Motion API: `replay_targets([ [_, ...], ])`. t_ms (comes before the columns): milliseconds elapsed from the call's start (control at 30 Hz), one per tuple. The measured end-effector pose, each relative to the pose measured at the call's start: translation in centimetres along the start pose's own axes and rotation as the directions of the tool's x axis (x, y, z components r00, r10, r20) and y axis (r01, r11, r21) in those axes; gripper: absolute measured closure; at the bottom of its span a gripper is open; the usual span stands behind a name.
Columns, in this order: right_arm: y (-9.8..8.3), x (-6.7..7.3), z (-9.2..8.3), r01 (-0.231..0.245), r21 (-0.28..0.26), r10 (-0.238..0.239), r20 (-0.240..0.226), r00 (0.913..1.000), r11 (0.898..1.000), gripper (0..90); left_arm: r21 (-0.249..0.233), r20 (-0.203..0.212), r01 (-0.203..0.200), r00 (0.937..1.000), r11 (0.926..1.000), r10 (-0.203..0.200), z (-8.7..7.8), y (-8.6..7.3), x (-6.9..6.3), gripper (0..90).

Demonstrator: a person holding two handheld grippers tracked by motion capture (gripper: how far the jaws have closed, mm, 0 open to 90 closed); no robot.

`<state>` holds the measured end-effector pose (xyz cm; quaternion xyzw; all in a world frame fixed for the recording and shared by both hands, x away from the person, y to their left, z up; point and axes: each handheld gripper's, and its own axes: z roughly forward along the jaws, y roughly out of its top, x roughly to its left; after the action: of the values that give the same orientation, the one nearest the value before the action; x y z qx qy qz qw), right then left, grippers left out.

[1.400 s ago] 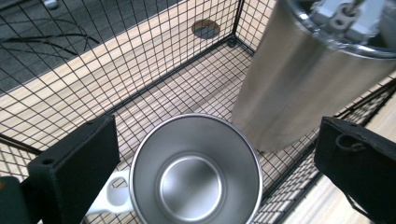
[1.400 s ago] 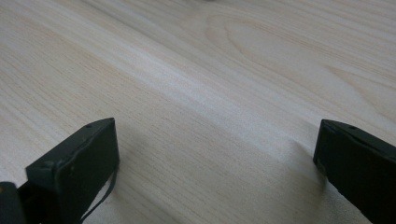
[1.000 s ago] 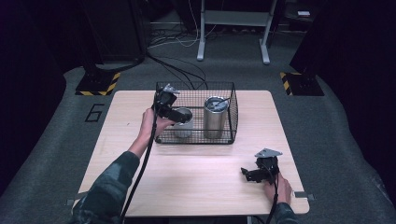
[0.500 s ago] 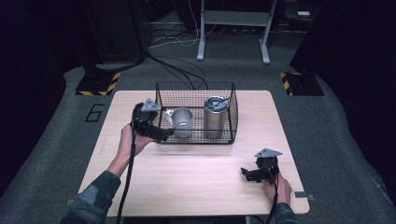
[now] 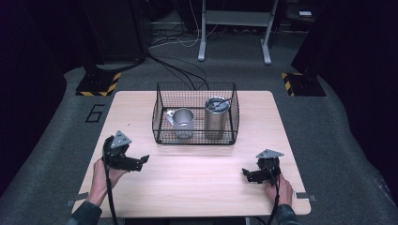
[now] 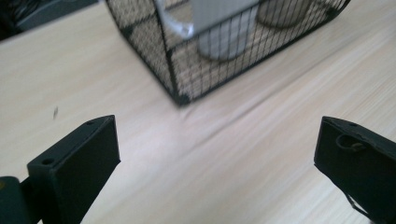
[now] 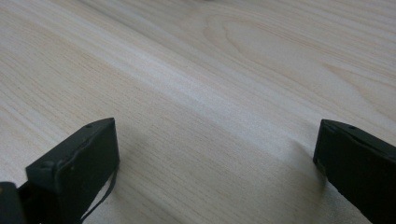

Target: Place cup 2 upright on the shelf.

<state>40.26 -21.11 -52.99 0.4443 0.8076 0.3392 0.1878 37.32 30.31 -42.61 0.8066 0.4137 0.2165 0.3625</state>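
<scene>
Left gripper [image 5: 141, 161] jaws spread wide, empty, over the table [image 5: 197, 187] near the wire basket [image 5: 162, 133] front-left corner, steel mug [image 5: 182, 123] and tumbler [image 5: 215, 117] apparently upright inside, right gripper [image 5: 248, 174] likewise released, front right.

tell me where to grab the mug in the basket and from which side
Probably by the rim, from straight above. The mug stands upright with its mouth open inside the wire basket, whose mesh walls block any side approach. Its handle points toward the left wall, so the left gripper, open and nearest, suits best.
</scene>
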Motion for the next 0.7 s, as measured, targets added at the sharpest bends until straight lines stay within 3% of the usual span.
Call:
replay_targets([
  [167, 0.0, 0.0, 0.0, 0.0, 0.0, 0.0, 0.0, 1.0, 1.0, 0.0, 0.046, -0.02, 0.076, 0.997, 0.9961, -0.075, 0.4, -4.2, 1.2, 0.1],
  [300, 0.0, 0.0, 0.0, 0.0, 0.0, 0.0, 0.0, 1.0, 1.0, 0.0, 0.046, -0.034, 0.134, 0.9906, 0.9899, -0.132, 0.8, -6.5, 2.1, 0.1],
  [433, 0.0, 0.0, 0.0, -0.001, 0.0, 0.001, 0.0, 1.0, 1.0, 0.0, 0.076, -0.069, 0.146, 0.9876, 0.9864, -0.141, 1.6, -8.7, 2.9, 0.0],
  [500, 0.0, 0.0, 0.0, -0.001, 0.0, 0.001, 0.0, 1.0, 1.0, 0.0, 0.048, -0.062, 0.18, 0.9823, 0.9826, -0.176, 1.8, -9.6, 3.2, 0.0],
  [600, 0.0, 0.0, 0.0, 0.001, -0.001, -0.001, 0.0, 1.0, 1.0, 0.0, 0.038, -0.082, 0.172, 0.9823, 0.9843, -0.169, 2.3, -10.3, 3.6, 0.0],
  [700, 0.0, 0.0, 0.0, 0.0, 0.0, 0.0, 0.0, 1.0, 1.0, 0.0, 0.061, -0.091, 0.17, 0.9823, 0.9836, -0.164, 2.8, -10.7, 3.9, 0.0],
])
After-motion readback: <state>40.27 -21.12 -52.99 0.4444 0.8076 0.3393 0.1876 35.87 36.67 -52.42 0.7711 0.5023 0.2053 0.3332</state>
